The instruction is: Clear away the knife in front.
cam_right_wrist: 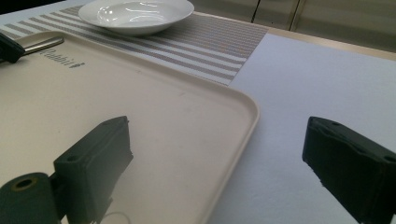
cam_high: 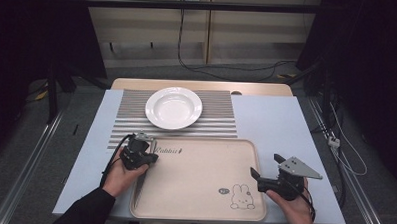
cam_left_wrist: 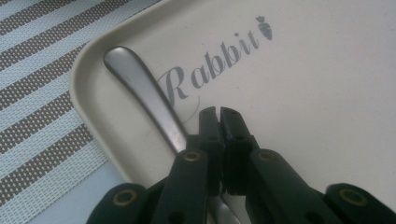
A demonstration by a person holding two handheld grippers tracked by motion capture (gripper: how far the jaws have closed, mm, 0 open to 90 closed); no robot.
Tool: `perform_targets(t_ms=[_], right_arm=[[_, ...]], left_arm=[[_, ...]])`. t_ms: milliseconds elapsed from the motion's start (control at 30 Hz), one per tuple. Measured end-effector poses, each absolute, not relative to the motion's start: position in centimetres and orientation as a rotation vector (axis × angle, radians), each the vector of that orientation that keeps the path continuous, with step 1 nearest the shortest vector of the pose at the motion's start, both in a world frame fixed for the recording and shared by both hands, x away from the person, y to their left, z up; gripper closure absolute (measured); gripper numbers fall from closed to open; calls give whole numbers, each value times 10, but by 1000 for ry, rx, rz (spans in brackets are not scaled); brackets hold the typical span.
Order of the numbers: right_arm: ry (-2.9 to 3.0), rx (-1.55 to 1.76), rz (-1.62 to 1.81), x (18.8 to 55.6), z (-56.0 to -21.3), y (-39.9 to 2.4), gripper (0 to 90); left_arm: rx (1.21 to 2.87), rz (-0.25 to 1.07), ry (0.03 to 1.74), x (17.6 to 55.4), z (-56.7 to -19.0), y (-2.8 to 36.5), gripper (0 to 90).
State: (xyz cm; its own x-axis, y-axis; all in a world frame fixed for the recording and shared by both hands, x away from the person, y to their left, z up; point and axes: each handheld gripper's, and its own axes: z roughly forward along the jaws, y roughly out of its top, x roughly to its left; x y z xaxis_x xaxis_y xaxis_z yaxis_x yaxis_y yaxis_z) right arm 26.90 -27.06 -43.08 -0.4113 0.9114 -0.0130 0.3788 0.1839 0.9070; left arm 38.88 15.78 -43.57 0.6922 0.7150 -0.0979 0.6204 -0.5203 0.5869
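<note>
The tray (cam_high: 199, 179) bed lies bare across its middle and right — easy passage there, with only the low rim to cross. At its left edge a metal utensil handle (cam_left_wrist: 144, 100) lies under the left tool (cam_high: 137, 157). Beyond, the white bowl (cam_high: 173, 107) stands on the striped mat (cam_high: 221, 118) — the tabletop (cam_high: 271, 119) to its right is bare

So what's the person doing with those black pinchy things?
A person holds a gripper in each hand at the table. The left gripper is shut, its jaws right beside the handle of a metal utensil lying in the beige tray; whether they pinch it is hard to tell. The right gripper is open at the tray's right edge, holding nothing. A white bowl sits empty on the striped mat behind the tray.
</note>
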Motion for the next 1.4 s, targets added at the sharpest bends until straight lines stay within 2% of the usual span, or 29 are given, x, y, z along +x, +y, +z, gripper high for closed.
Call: perform_targets(t_ms=[233,433,567,833,933,1067,1133,1233,1400], right_arm=[[1886,1204,1189,267,-430,-271,76],[1886,1206,1188,268,-431,-271,77],[1887,1206,1187,268,-430,-270,76],[1880,1207,1191,268,-430,-271,75],[1878,1208,1191,268,-430,-271,75],[1877,1210,1192,268,-430,-271,75],[1877,1209,1191,267,-430,-271,75],[1877,1211,1191,268,-430,-271,75],[1877,1216,1190,268,-430,-271,75]], left_arm=[[2293,194,1024,388,-436,163,865],[2268,232,988,385,-431,161,756],[2228,267,955,382,-424,163,636],[2165,326,925,372,-414,157,260],[2146,327,919,367,-408,157,152],[2098,369,914,360,-401,163,106],[2097,380,894,357,-397,167,53],[2077,432,858,351,-390,171,61],[2055,430,848,342,-384,179,48]])
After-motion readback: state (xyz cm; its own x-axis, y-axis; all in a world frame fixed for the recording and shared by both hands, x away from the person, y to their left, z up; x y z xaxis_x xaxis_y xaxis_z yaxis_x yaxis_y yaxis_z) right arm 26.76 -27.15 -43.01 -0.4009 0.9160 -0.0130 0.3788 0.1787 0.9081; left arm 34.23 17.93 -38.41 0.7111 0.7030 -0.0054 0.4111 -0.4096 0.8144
